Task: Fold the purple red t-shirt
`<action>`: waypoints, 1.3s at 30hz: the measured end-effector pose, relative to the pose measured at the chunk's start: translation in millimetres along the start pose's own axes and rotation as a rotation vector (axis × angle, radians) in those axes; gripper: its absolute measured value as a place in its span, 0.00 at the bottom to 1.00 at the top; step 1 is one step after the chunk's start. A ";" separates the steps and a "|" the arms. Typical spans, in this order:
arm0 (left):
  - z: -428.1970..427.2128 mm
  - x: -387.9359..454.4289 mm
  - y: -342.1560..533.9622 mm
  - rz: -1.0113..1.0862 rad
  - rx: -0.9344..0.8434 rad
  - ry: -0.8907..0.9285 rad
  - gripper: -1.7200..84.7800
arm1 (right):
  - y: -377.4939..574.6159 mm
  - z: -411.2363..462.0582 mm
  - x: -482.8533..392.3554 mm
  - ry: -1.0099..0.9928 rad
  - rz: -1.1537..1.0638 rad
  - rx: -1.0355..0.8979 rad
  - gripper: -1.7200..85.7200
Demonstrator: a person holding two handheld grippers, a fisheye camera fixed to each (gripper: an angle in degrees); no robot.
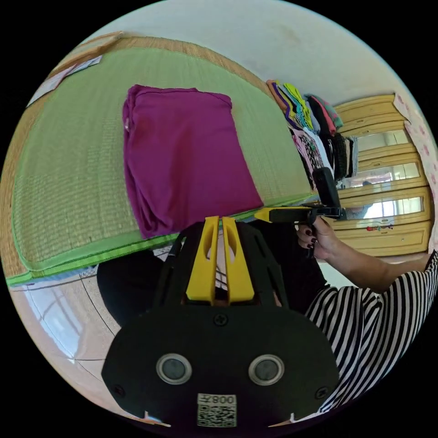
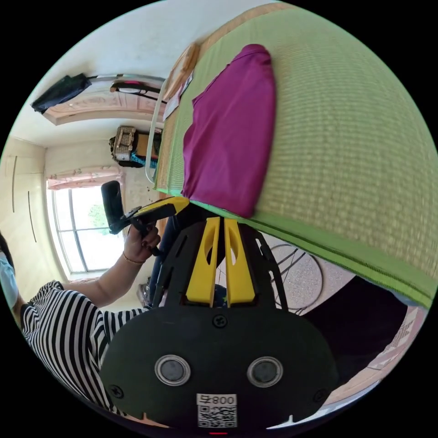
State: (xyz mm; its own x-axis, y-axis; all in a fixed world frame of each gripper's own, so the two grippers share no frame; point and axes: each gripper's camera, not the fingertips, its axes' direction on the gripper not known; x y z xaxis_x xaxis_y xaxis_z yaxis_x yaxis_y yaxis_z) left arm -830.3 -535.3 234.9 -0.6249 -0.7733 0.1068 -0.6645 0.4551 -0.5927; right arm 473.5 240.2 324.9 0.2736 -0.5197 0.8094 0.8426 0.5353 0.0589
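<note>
1 folded t-shirt [image 1: 182, 155] on mat [image 1: 68, 182]; 2 grippers, left gripper [image 1: 220, 223] & right gripper [image 2: 218, 222], jaws closed, empty.

In the left gripper view a green woven mat [image 1: 68, 182] spreads across a bed, white wall [image 1: 273, 41] at twelve o'clock, and a yellow wooden mirrored wardrobe [image 1: 388, 200] stands at three o'clock. In the right gripper view a bright window [image 2: 82, 228] glows at nine o'clock above a pale tiled floor [image 2: 305, 278].
</note>
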 end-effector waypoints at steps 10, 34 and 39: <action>110.9 87.7 -5.9 0.307 -0.113 -0.171 0.08 | 22.8 -42.3 19.5 -0.073 0.120 0.130 0.09; 151.1 104.7 48.6 0.346 -0.073 -0.301 0.03 | 36.9 -81.8 16.3 -0.233 0.180 0.166 0.10; 134.4 101.5 52.5 0.343 -0.054 -0.299 0.03 | 32.3 -82.4 12.6 -0.284 0.190 0.158 0.10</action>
State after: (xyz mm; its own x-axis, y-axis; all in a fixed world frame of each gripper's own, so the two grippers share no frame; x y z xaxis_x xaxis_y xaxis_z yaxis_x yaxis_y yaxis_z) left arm -873.6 -649.3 107.3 -0.6720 -0.6641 -0.3279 -0.4655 0.7230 -0.5105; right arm 542.4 196.0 288.9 0.2600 -0.2078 0.9430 0.7014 0.7119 -0.0365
